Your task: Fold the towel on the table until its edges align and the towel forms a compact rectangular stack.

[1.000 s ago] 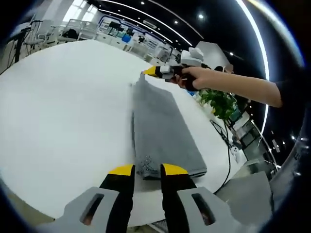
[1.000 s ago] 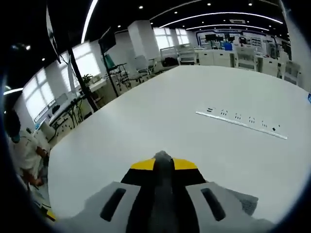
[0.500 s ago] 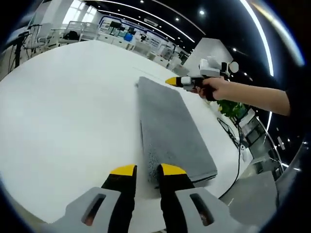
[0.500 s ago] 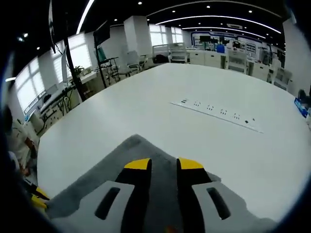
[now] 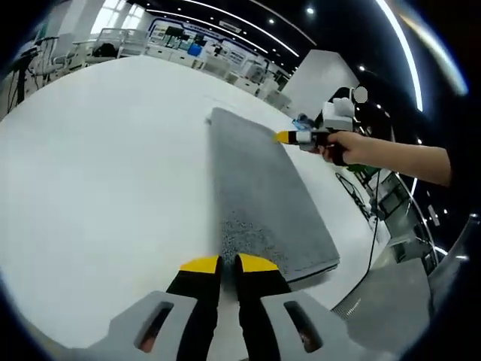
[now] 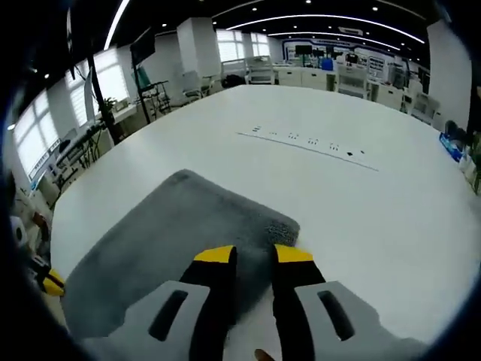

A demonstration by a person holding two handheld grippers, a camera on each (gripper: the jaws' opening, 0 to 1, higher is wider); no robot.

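Note:
The grey towel (image 5: pixel 263 188) lies flat on the white table (image 5: pixel 98 173) as a long folded strip. My left gripper (image 5: pixel 229 263) is at the strip's near corner, its jaws almost together with a thin gap. I cannot see whether fabric is pinched between them. My right gripper (image 5: pixel 289 137), held by a hand, hovers at the strip's right edge. In the right gripper view the towel (image 6: pixel 165 241) spreads to the left below the right gripper (image 6: pixel 254 254). That gripper is open, with the towel's corner just ahead of its yellow fingertips (image 6: pixel 214 256).
A power strip (image 6: pixel 308 143) lies on the table beyond the towel. The table's rim (image 5: pixel 353 289) and a cable run close along the towel's right side. A green plant (image 5: pixel 361 171) stands past that rim. Desks and chairs fill the room behind.
The right gripper let go of the towel end, which now lies flat, and drew back over its corner. My left jaws have narrowed at the near corner.

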